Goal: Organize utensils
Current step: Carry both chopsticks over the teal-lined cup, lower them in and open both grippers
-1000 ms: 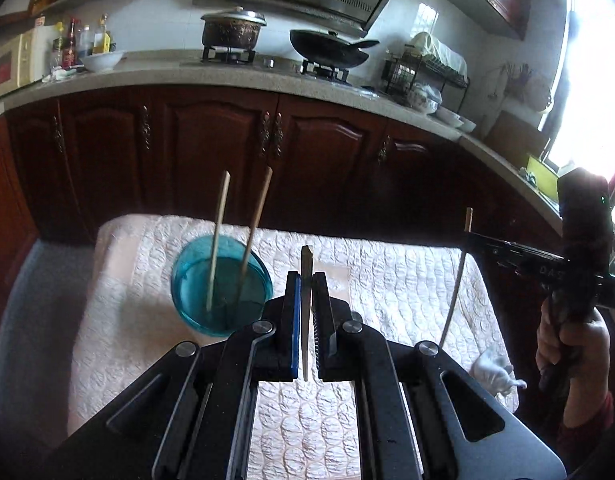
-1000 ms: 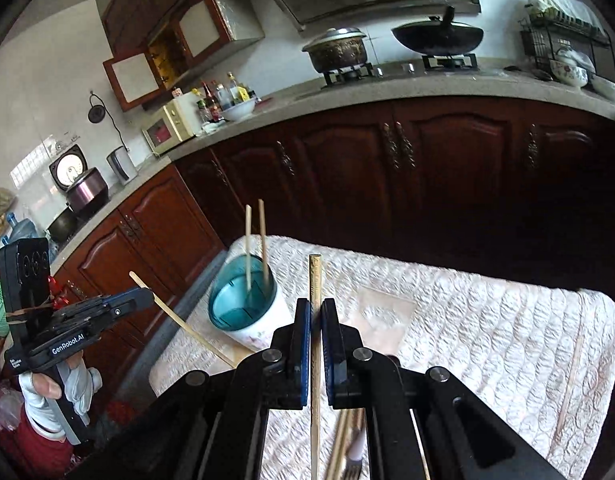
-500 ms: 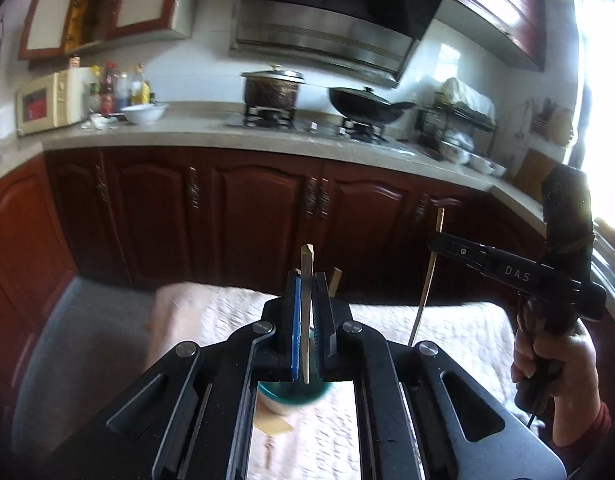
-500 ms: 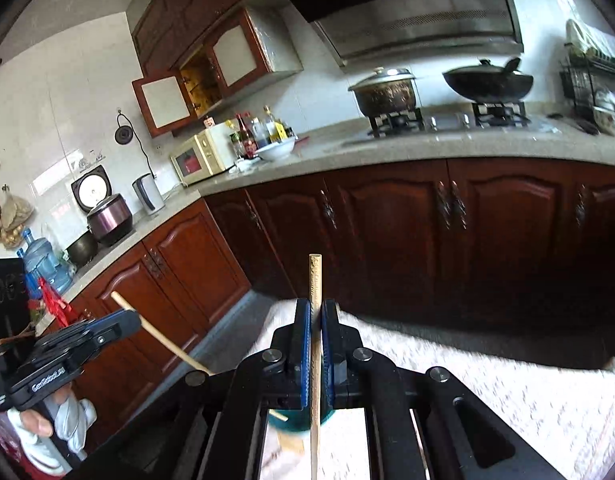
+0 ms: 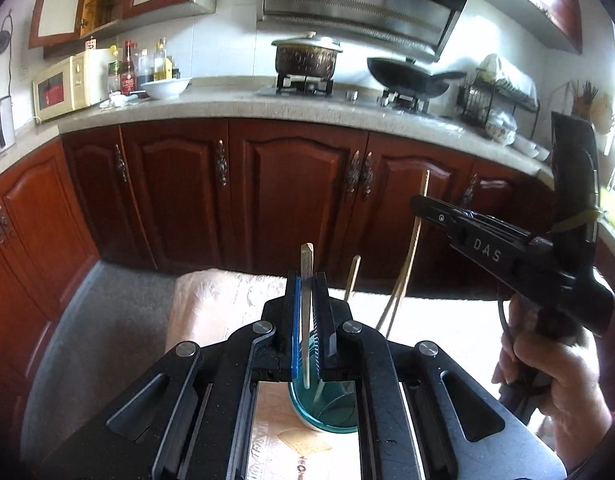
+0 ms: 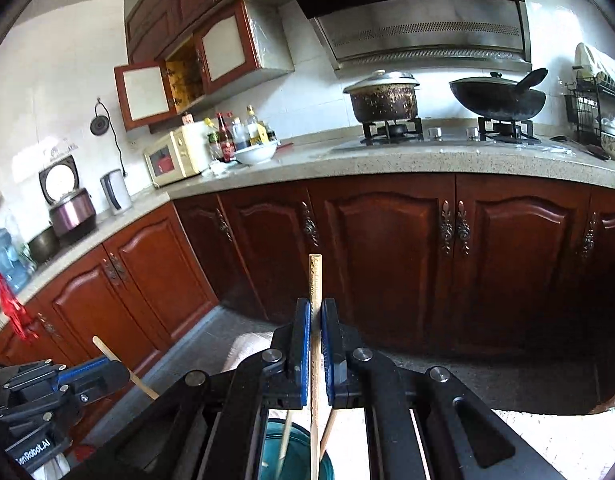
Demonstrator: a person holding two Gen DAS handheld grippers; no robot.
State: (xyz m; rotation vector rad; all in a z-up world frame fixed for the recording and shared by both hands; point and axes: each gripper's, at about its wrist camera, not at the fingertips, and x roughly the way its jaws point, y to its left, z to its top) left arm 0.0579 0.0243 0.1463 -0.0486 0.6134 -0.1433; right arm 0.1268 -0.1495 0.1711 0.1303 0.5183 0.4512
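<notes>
Chopstick point(image 5: 306, 312) pinched upright in left gripper point(image 5: 306, 320), tip hanging just over the teal cup point(image 5: 327, 408) at 6 o'clock, likely lined up for a drop-in. Right gripper point(image 6: 315, 344) clamps a second chopstick point(image 6: 315, 292) the same way, above the same cup point(image 6: 295, 456). Two sticks already lean inside. All slim, pale wood; the cup is translucent plastic, round. Beneath is a quilted cream cloth point(image 5: 227, 300). Glossy carved cabinets point(image 5: 291, 200) at 12 o'clock.
</notes>
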